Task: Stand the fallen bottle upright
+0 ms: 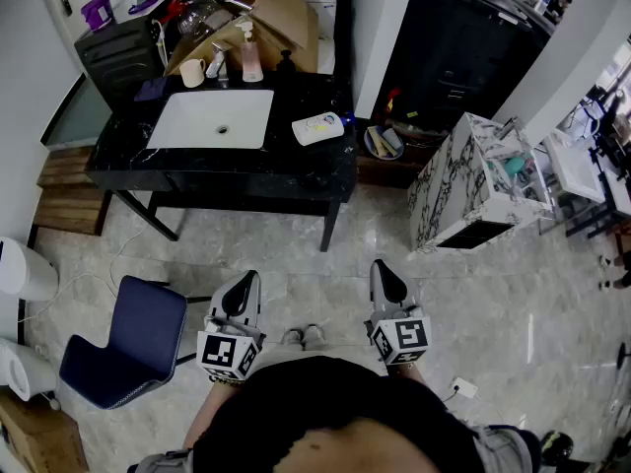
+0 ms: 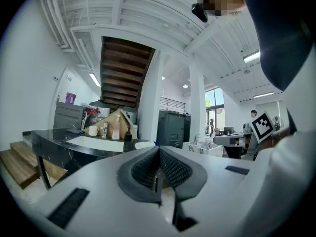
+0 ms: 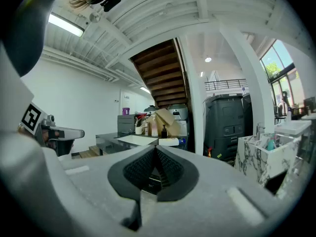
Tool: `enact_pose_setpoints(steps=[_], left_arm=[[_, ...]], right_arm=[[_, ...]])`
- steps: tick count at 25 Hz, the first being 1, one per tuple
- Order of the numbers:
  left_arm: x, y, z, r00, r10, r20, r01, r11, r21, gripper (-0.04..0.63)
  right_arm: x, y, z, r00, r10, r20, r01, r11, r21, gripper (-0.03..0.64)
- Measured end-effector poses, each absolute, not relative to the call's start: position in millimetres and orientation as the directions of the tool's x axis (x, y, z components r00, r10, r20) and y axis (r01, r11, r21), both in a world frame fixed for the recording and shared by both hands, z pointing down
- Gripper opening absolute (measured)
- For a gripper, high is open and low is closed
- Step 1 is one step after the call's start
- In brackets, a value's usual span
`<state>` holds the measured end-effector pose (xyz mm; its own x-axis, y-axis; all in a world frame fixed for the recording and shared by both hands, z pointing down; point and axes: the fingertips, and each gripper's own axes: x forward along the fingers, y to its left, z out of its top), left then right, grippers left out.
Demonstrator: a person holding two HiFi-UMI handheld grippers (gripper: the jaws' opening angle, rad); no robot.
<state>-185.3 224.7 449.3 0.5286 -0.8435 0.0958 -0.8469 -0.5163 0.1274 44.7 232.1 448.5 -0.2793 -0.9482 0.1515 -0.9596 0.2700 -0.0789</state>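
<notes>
A white bottle (image 1: 317,128) lies on its side at the right end of the black counter (image 1: 227,170), beside the white sink (image 1: 213,119). It also shows small and far off in the left gripper view (image 2: 144,144) and in the right gripper view (image 3: 169,141). My left gripper (image 1: 244,282) and right gripper (image 1: 384,272) are held close to the person's body, well short of the counter, pointing toward it. Both sets of jaws meet with nothing between them, as the left gripper (image 2: 158,168) and right gripper (image 3: 157,163) show in their own views.
At the back of the counter stand a pink pump bottle (image 1: 252,57), a mug (image 1: 192,71), a small dark bottle (image 1: 286,62) and a cardboard box (image 1: 266,8). A blue chair (image 1: 128,341) is at the left and a marble-patterned cabinet (image 1: 473,180) at the right.
</notes>
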Motion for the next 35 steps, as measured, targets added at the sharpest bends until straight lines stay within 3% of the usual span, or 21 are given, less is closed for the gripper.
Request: enact_pose_setpoints(steps=[22,23,24,25,29,32,35], left_arm=[[-172,218,439,0.535,-0.842,0.067,-0.845,-0.530,0.072,0.005],[-167,218,437,0.553,-0.831,0.065,-0.833,-0.549,0.069,0.019],[-162,219,435,0.574,-0.817,0.062,-0.819,-0.569,0.075,0.074],[-157,219,435,0.592,-0.804,0.060,-0.805,-0.586,0.086,0.169],[-149,213,438,0.598,-0.799,0.066,-0.800,-0.590,0.106,0.360],[-147,208,446,0.596,-0.799,0.085,-0.802,-0.587,0.112,0.439],[-144,204,451,0.596,-0.797,0.100,-0.803,-0.587,0.109,0.448]], right_arm=[[51,232,455,-0.280,-0.952,0.121,-0.958,0.269,-0.102,0.003],[53,232,456,-0.278,-0.953,0.125,-0.959,0.266,-0.102,0.003],[54,232,456,-0.277,-0.953,0.127,-0.959,0.265,-0.101,0.003],[55,231,457,-0.276,-0.952,0.129,-0.959,0.264,-0.101,0.003],[55,231,460,-0.281,-0.950,0.138,-0.957,0.267,-0.109,0.003],[54,230,459,-0.285,-0.948,0.142,-0.956,0.270,-0.115,0.003],[60,227,460,-0.284,-0.948,0.147,-0.957,0.269,-0.114,0.003]])
